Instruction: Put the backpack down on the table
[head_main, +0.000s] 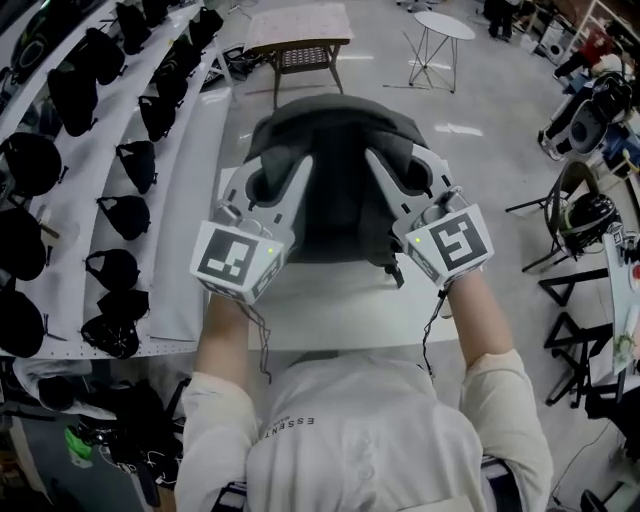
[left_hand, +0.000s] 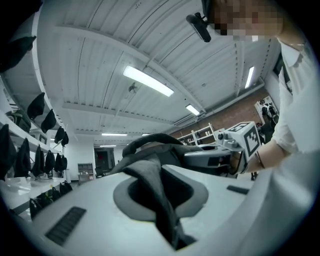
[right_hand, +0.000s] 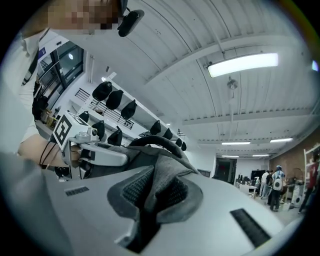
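Shirt (head_main: 380, 440) print reads "ESSENT"; jaws grip backpack (head_main: 335, 160).

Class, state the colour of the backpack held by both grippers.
The backpack is dark grey; the head view shows it best.

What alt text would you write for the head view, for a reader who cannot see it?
A person's left tool and right tool each grip a dark grey backpack over a white table. Black bags line shelves at left.

Both arms out front, side by side.
L gripper (head_main: 272, 180) & R gripper (head_main: 402, 165) approx level, jaws nearly closed, each pinching backpack (head_main: 340, 190) fabric; forearms roughly parallel.
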